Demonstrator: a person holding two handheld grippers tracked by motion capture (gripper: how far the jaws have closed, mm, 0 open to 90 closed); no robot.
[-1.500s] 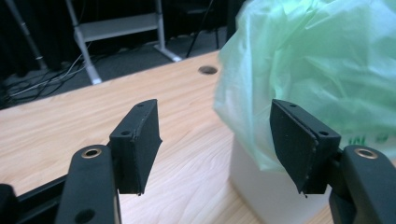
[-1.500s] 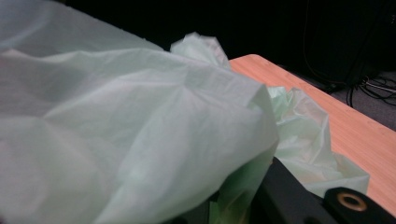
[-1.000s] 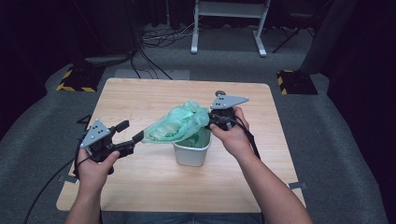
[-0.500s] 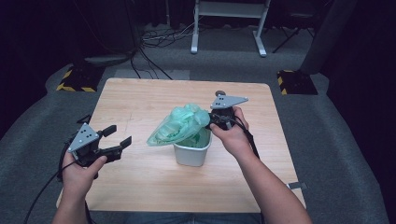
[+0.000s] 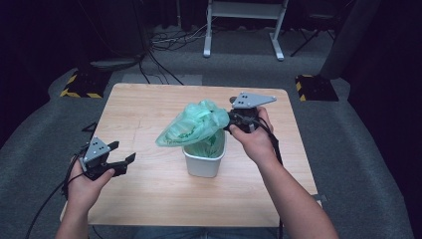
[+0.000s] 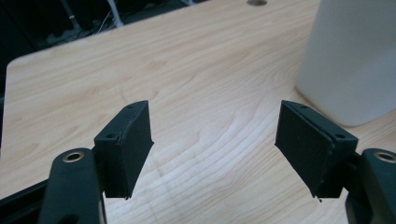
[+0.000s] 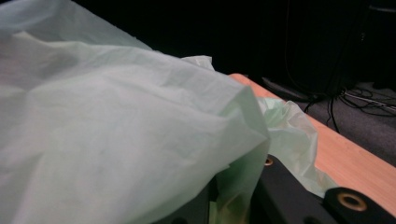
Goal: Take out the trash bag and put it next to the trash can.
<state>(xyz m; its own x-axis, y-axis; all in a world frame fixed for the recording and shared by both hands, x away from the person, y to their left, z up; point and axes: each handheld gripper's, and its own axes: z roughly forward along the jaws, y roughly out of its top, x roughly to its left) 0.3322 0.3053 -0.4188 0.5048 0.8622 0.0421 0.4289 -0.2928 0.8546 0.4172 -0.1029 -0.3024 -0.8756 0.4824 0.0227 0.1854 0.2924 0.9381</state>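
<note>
Dark room and grey carpet surrounded a pale wooden table (image 5: 149, 114), with cables and a white stand on the floor beyond it. Since a second earlier, the left gripper (image 5: 122, 164) had let go of the green plastic bag (image 5: 191, 124): then its jaws reached to the bag's left corner, and now it sat back near the table's left front edge, lower and well apart from the bag, which had drawn in toward the bin. In the left gripper view its jaws stood wide apart, with nothing between them but bare wood; they had just been opening a little further. The right gripper (image 5: 230, 122) had hardly shifted and stayed clamped on the bag's right edge; in the right gripper view the film (image 7: 116, 140) was bunched between the closed jaws.

The bag was thin, translucent, pale green and crumpled, ballooning above the bin with a point sticking out to the left. Its lower part hung inside the white bin (image 5: 204, 162), a small rectangular tub standing upright near the table's middle; in the left gripper view its wall (image 6: 350, 56) showed at the upper right.

Counted: one bag, one bin, one table, two grippers.
</note>
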